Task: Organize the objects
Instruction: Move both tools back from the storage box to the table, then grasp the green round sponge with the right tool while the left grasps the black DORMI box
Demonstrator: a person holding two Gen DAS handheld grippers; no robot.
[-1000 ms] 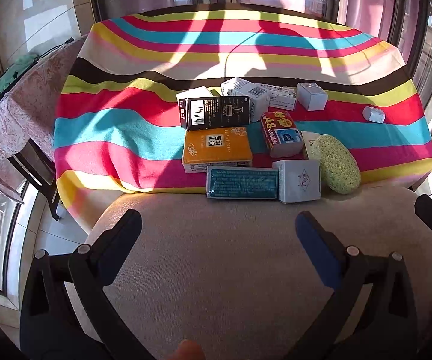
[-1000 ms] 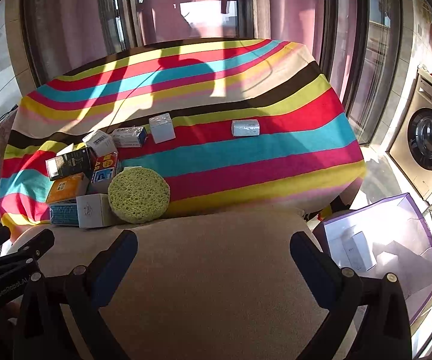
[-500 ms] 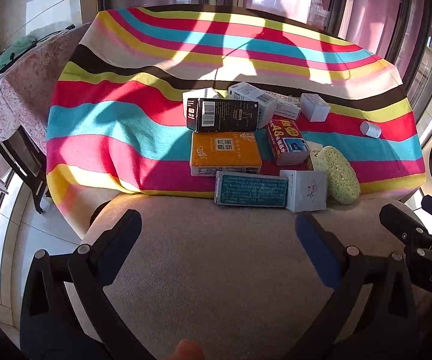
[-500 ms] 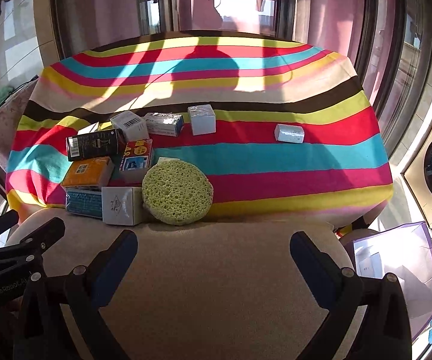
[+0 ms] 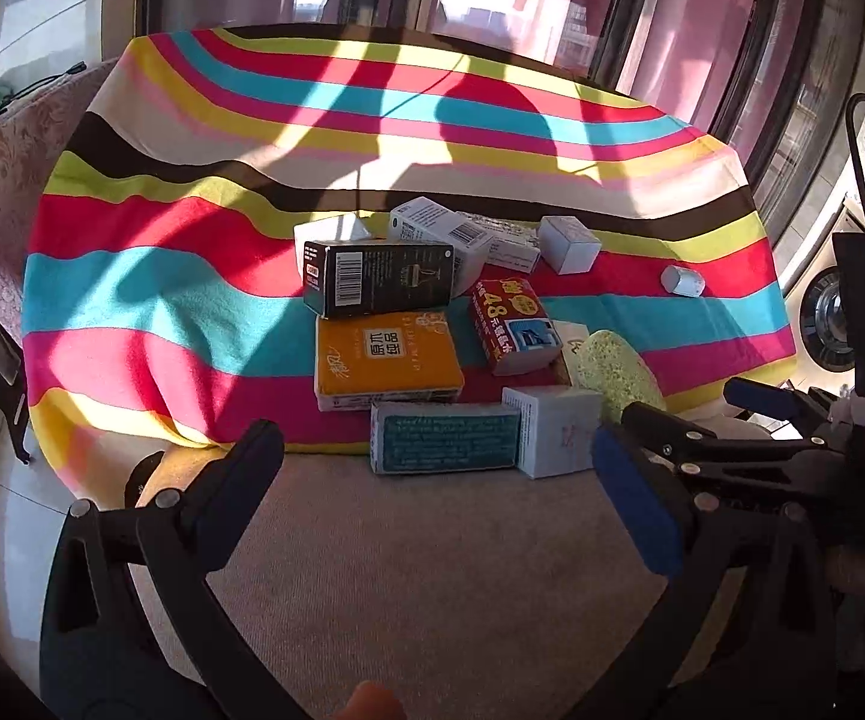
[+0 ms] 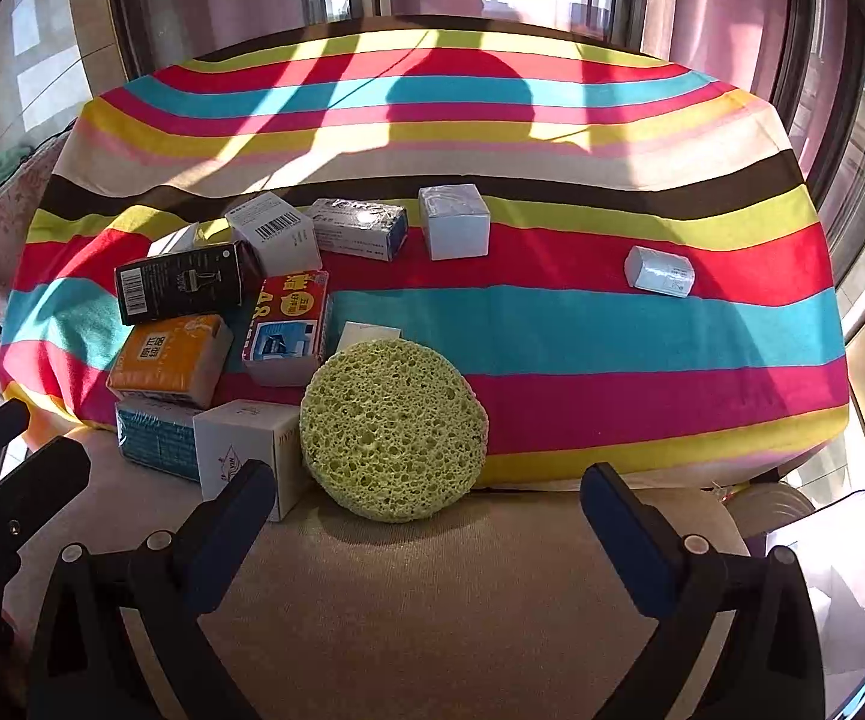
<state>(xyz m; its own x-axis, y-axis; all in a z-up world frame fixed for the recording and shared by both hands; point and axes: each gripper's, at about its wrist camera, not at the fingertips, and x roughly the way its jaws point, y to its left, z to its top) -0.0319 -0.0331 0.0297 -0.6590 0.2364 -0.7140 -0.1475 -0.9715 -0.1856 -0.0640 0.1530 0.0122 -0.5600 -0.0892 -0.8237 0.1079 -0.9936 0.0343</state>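
Now both hand-held grippers are closing in on the pile: the left hand-held gripper (image 5: 432, 468) and right hand-held gripper (image 6: 426, 504) are hanging spread wide, pinching nothing. Boxes are looming larger than a second ago; the teal box (image 5: 445, 437) is lying at twelve o'clock of the left, the sponge (image 6: 393, 429) ahead of the right, on the striped surface (image 6: 612, 324). Sorting is probably about to start.

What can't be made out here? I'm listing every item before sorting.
- White box behind the sponge: mostly hidden by it in both views.
- White box at the back: largely covered by the black box.
- Small wrapped packet: label too small to read.
- Purple bag: cut off by the right wrist view's edge.
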